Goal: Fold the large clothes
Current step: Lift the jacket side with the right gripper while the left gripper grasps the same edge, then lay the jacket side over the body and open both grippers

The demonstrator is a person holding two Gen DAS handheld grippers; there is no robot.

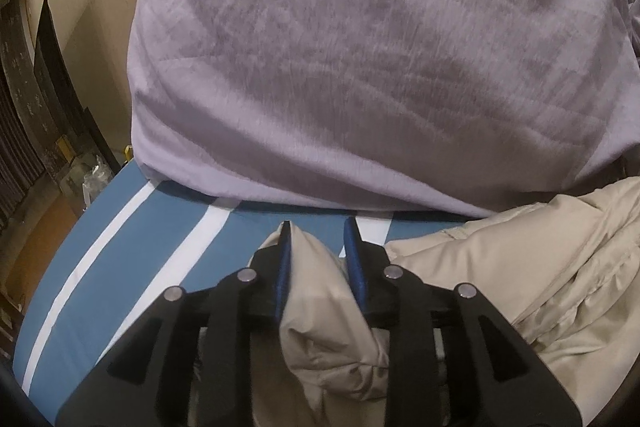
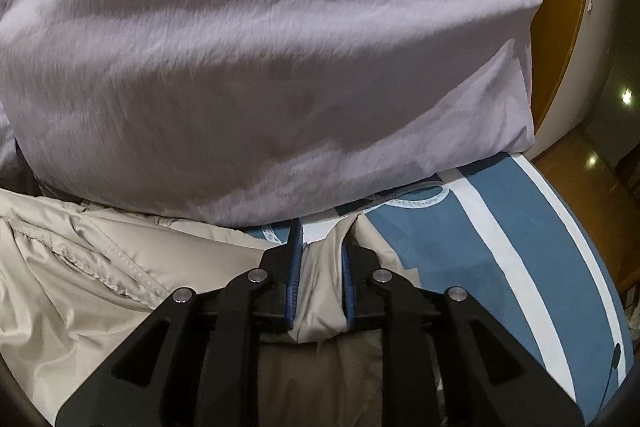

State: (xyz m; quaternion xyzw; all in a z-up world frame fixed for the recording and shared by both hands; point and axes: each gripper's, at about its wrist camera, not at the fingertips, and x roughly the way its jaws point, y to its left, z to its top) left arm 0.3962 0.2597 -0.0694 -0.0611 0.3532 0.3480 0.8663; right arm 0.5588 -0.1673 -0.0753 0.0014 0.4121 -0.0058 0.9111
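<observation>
A beige padded garment lies crumpled on a blue bed sheet with white stripes. In the left wrist view a bunched fold of it sits between the blue pads of my left gripper. The jaws stand a little apart and do not clamp the fold. In the right wrist view the garment spreads to the left. A flat strip of it hangs loosely between the parted pads of my right gripper, low over the sheet.
A big lilac duvet is heaped just beyond both grippers and fills the far side. Dark shelving and floor lie past the bed's left edge. An orange wooden panel stands past the right edge.
</observation>
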